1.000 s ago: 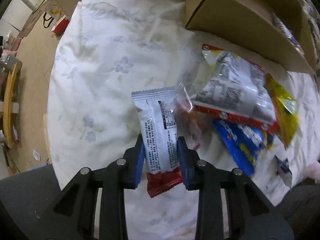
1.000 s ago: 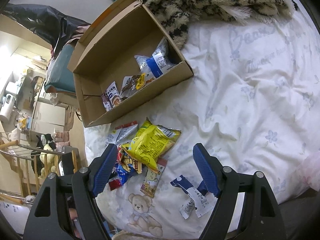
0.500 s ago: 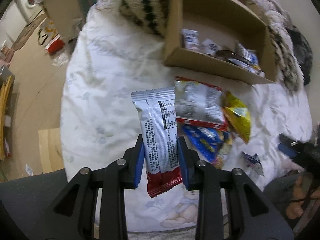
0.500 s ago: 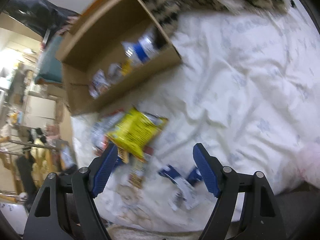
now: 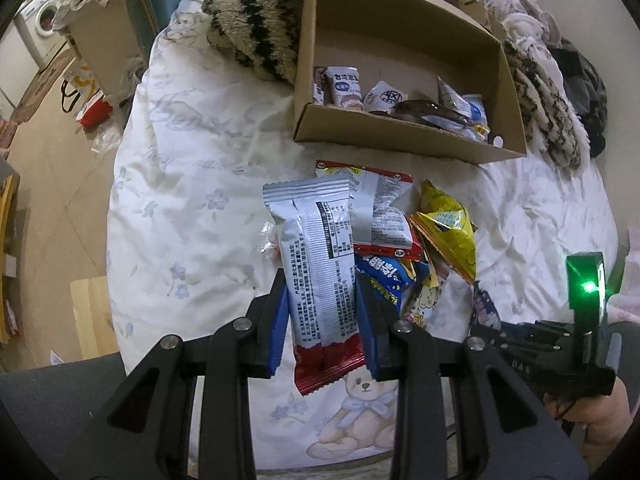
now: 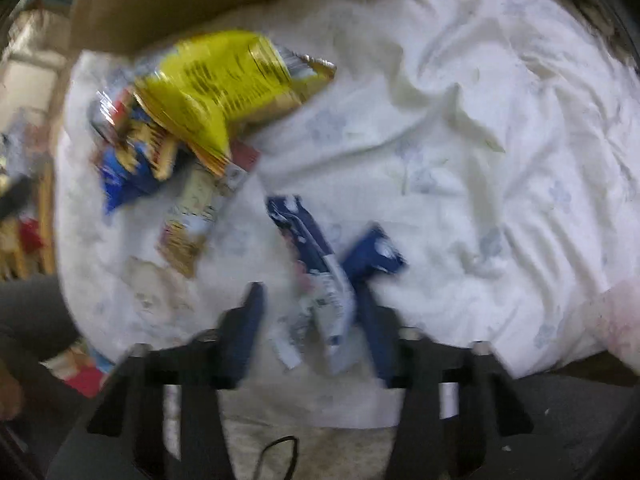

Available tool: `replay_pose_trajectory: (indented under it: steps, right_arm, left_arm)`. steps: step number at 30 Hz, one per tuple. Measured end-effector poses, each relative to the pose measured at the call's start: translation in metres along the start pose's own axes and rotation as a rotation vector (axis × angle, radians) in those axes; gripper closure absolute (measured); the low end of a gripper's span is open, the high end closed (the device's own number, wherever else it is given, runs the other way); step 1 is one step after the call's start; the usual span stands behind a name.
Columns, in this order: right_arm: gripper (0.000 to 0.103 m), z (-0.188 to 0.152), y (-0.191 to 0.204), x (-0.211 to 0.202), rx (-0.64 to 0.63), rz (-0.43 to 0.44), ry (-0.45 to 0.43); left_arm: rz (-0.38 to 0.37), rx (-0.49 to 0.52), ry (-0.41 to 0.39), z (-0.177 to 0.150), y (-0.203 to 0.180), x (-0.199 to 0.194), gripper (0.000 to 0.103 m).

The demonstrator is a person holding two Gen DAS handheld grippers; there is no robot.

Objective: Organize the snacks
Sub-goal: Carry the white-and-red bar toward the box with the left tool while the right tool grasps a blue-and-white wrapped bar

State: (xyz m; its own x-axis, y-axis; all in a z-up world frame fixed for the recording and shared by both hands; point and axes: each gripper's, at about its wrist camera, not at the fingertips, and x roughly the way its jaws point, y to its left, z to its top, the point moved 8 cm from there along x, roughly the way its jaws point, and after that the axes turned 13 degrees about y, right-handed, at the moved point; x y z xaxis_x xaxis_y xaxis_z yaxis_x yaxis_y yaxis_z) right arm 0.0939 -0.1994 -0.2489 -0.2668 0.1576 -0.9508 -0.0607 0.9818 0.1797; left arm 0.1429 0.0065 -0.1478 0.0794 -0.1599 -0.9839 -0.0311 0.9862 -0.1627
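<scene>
My left gripper (image 5: 320, 280) is shut on a silver snack packet with a red end (image 5: 316, 248), held above the white bedding. Beyond it lies a pile of snacks: a red-edged silver pack (image 5: 380, 216), a yellow bag (image 5: 448, 232) and a blue pack (image 5: 380, 276). An open cardboard box (image 5: 400, 136) at the back holds several small packets. In the blurred right wrist view my right gripper (image 6: 310, 312) points down over a blue and white packet (image 6: 320, 272). Its jaws are closing with the packet between them, and a gap still shows on the left side.
A striped fuzzy blanket (image 5: 260, 20) lies behind and beside the box. A second blue packet (image 6: 374, 252) lies just right of the first, and a yellow bag (image 6: 216, 88) sits on the pile at upper left. The bed's edge and the floor (image 5: 52, 184) are to the left.
The left gripper has risen with its packet, bringing the box into view. The right gripper has dropped toward the blue and white packet and its jaws have narrowed around it.
</scene>
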Motion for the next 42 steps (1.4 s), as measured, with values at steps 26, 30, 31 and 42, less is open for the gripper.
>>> replay_pose_trajectory:
  steps: [26,30,31,42]
  right_arm:
    - [0.084,0.023,0.026,-0.119,-0.036,0.37,-0.414]
    - [0.084,0.036,0.016,-0.133,-0.013,0.367,-0.447]
    - [0.084,0.04,0.014,-0.136,-0.011,0.361,-0.454]
    - [0.084,0.112,-0.02,-0.17,0.024,0.251,-0.477]
  left_arm:
    - [0.037,-0.039,-0.125,0.017,0.003,-0.025,0.076]
    - [-0.003,-0.039,-0.107,0.031,-0.005,-0.027,0.076]
    - [-0.003,-0.036,-0.109,0.036,-0.007,-0.029,0.076]
    - [0.08,0.047,-0.203,0.111,-0.022,-0.057,0.076]
